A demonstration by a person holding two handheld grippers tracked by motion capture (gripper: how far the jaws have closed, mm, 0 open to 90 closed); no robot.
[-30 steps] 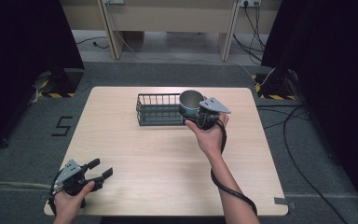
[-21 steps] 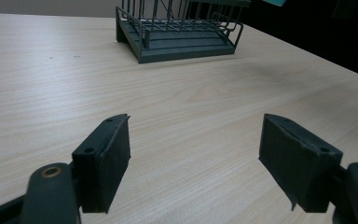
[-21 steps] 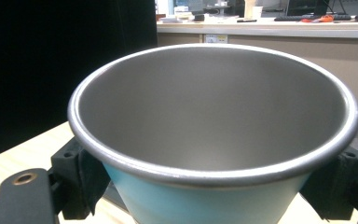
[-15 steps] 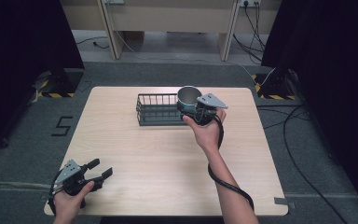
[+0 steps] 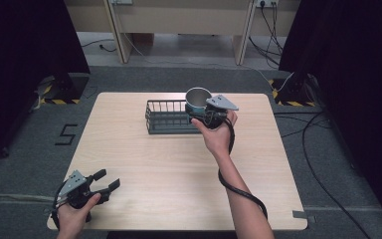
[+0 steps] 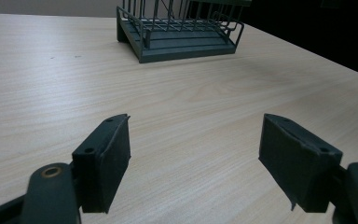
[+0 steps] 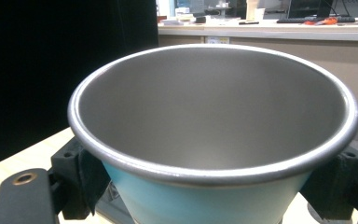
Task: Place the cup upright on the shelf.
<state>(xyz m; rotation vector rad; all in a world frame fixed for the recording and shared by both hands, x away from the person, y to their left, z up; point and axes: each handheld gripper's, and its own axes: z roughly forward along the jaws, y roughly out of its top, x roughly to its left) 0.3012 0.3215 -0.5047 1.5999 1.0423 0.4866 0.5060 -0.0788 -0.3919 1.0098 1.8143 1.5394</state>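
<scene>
Clamping a cup (image 5: 197, 98) between its two black jaws, the right gripper (image 5: 205, 112) sits at the far side of the table (image 5: 189, 164), held in the person's right hand (image 5: 218, 133) with the grey plate on top and its cable looping down past the forearm. In the high view the cup is upright, mouth up, at the right end of the wire rack (image 5: 166, 117); whether it rests in the rack or hangs just over it cannot be told from here. The right gripper view looks over the cup (image 7: 214, 140) from close up: a grey metal inside, a rounded rim, a pale blue outer wall, and a jaw pad pressed against that wall low on each side. The left gripper (image 5: 103, 181) lies at the near left corner of the table, well apart from the rack and cup, in the person's left hand (image 5: 74, 211). Its jaws stand wide apart with nothing between them, and in the left gripper view (image 6: 193, 154) bare wood shows through the gap, with the rack (image 6: 179, 32) farther off on the tabletop (image 6: 42, 79), its dark base and thin upright wires plain to see. Around the table the floor is grey carpet with loose cables (image 5: 323, 164) to the right.
</scene>
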